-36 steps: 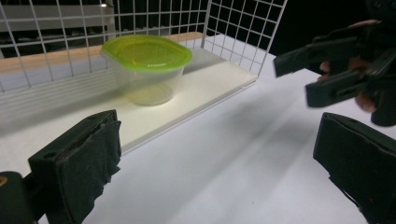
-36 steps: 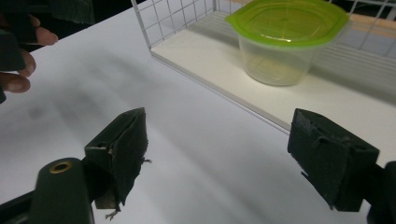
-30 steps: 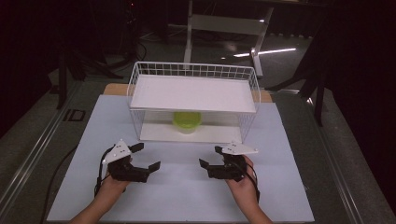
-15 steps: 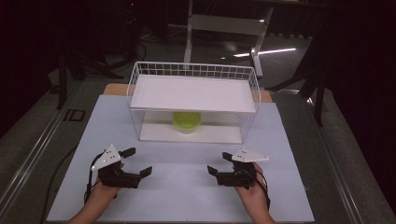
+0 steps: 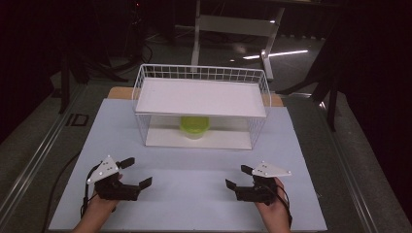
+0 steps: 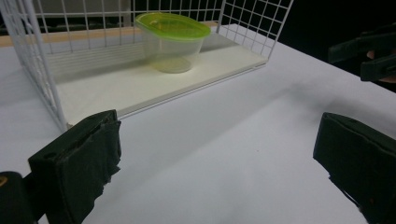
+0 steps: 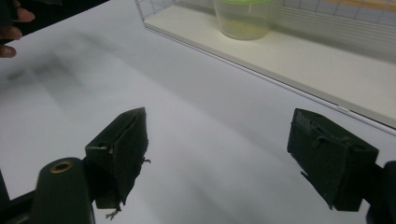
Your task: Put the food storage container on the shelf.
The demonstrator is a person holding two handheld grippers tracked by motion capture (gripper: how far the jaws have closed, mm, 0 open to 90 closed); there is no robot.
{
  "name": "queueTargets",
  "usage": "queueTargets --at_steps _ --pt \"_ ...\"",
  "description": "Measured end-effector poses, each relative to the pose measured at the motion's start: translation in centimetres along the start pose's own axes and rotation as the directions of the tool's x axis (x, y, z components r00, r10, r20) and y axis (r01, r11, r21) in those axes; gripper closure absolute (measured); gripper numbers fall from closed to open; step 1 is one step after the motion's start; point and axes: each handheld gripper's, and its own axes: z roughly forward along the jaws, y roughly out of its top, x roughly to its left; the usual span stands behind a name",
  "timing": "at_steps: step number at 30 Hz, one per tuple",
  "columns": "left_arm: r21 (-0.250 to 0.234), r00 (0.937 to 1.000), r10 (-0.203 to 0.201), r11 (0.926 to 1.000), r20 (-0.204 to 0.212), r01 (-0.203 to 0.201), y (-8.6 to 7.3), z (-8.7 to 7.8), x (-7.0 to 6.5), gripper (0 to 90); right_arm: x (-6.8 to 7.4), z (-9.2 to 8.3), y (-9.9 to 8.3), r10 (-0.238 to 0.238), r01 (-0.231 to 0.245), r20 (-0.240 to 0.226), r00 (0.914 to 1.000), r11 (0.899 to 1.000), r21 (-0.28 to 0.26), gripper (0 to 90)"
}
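A clear plastic tub with a lime-green lid (image 5: 194,126) (image 6: 173,41) (image 7: 245,16) stands on the lower white board of a white wire rack (image 5: 201,77) at the back middle of the table. My left gripper (image 5: 137,172) (image 6: 217,158) rests low at the front left, jaws wide open, nothing between them. My right gripper (image 5: 238,177) (image 7: 217,154) sits at the front right, also open and holding nothing. Both point inward toward each other, well short of the rack.
The rack's upper white shelf (image 5: 201,97) covers the tub from above; its front side is open. A pale mat (image 5: 194,170) covers the table between the grippers and the rack. A dark floor and a stand's legs (image 5: 265,58) lie beyond.
Both grippers have drawn back toward the front edge and farther apart. Their jaws stay open. The tub and rack have not moved.
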Motion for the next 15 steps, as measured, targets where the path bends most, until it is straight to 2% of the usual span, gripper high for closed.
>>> queueTargets --at_steps 3,6,8,13,15 --pt "-0.002 1.0000 0.002 1.0000 0.003 -0.002 -0.3 -0.1 0.1 1.8 -0.3 -0.4 -0.2 -0.027 0.027 0.022 0.9994 1.000 0.009 19.9" --pt "-0.006 0.9999 0.012 0.9999 0.001 -0.012 -0.5 -0.3 0.4 1.8 -0.6 -0.9 -0.3 -0.035 0.035 0.040 0.9986 0.999 0.007 20.0" --pt "-0.006 0.9997 0.022 0.9997 -0.011 -0.022 -0.5 -0.4 0.5 1.8 -0.9 -1.0 -0.3 -0.031 0.031 0.045 0.9985 1.000 0.000 19.9" --pt "-0.011 0.9995 0.020 0.9997 -0.025 -0.020 -0.5 -0.8 0.5 1.8 -1.6 -1.0 -0.6 -0.009 0.009 0.046 0.9989 1.000 -0.007 20.0" --pt "-0.029 0.9993 0.020 0.9994 -0.031 -0.020 -0.3 -1.0 0.5 1.8 -1.9 -0.9 -0.6 -0.002 0.002 0.044 0.9990 1.000 -0.010 20.0"
